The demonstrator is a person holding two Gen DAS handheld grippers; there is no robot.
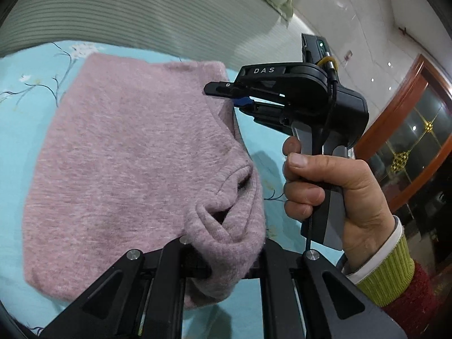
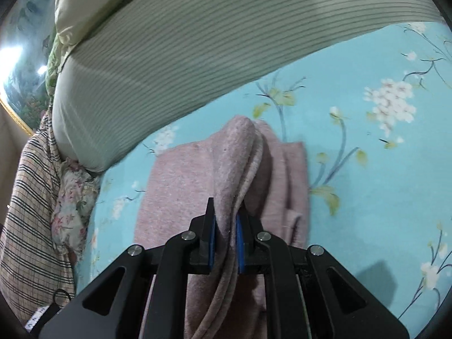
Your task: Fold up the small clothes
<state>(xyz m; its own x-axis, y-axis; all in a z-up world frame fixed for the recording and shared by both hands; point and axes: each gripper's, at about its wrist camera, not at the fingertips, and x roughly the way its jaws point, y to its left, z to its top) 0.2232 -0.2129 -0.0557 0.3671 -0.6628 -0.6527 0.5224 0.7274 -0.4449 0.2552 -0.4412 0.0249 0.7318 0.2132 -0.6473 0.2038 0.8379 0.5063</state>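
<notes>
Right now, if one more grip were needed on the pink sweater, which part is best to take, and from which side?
Take the far flat corner of the pink sweater, coming low from the striped bedding side. It lies single and smooth there. Both hand-held grippers, left and right, already pinch the bunched near edge.

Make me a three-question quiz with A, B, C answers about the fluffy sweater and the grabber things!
1. Where does the sweater lie?
A. on a wooden floor
B. on a blue flowered bedsheet
C. in a basket

2. What colour is the sweater?
A. pink
B. green
C. black

3. What is the right gripper doing?
A. hanging open
B. holding a pillow
C. pinching the sweater

Answers:
B, the bedsheet spreads under the sweater.
A, its knit looks pink in both views.
C, the right gripper has fabric squeezed between its blue pads; the left gripper clamps the sweater too.
</notes>
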